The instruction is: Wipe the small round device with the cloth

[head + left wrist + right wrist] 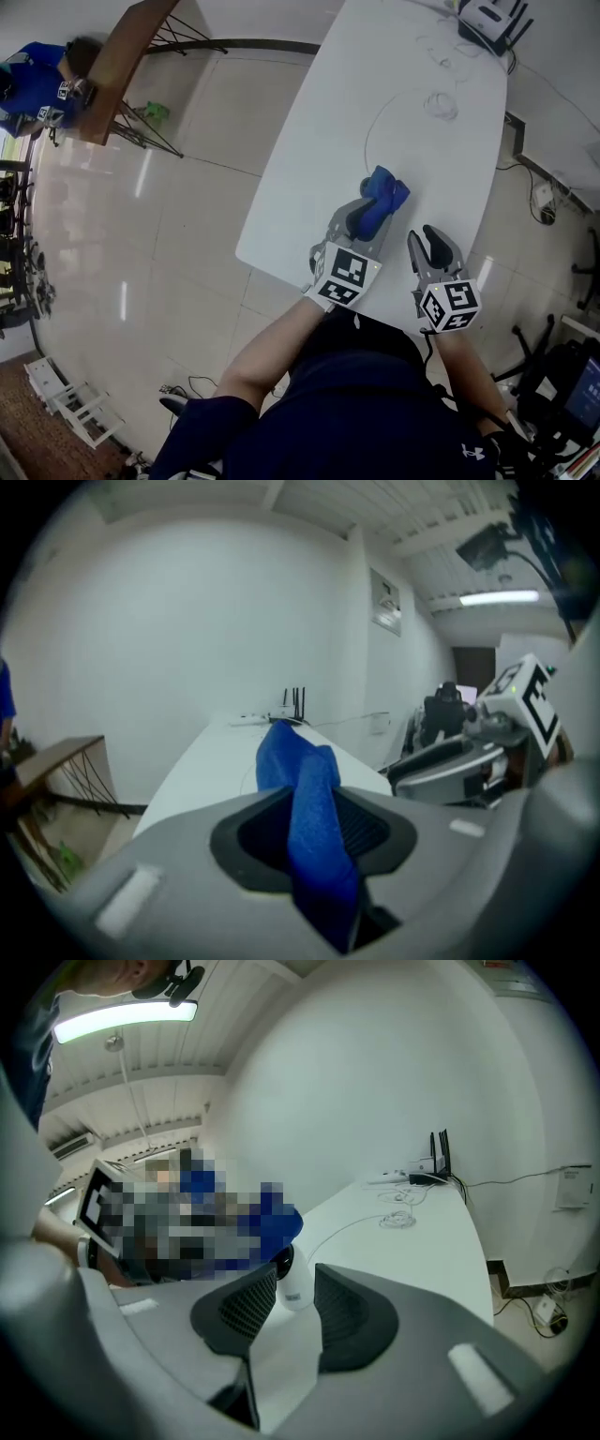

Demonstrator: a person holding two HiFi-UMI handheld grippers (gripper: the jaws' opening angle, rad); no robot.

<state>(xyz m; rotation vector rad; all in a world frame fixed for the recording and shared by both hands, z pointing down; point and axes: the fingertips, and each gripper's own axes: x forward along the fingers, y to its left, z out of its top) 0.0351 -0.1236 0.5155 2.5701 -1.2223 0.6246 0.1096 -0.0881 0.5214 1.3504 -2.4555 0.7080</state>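
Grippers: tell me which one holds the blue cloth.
Left gripper: blue cloth clamped between its jaws; a small white device sits between the right gripper's.

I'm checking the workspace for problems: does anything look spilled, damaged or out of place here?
Nothing stands out. The blue cloth is bunched in the left gripper, the small round device sits between the jaws of the right gripper, and a thin cable lies loosely coiled on the table: untidy, not damaged.

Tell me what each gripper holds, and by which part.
Left gripper pinches the blue cloth across its middle, both ends free. Right gripper appears to clamp the small round device by its sides, at the jaw tips.
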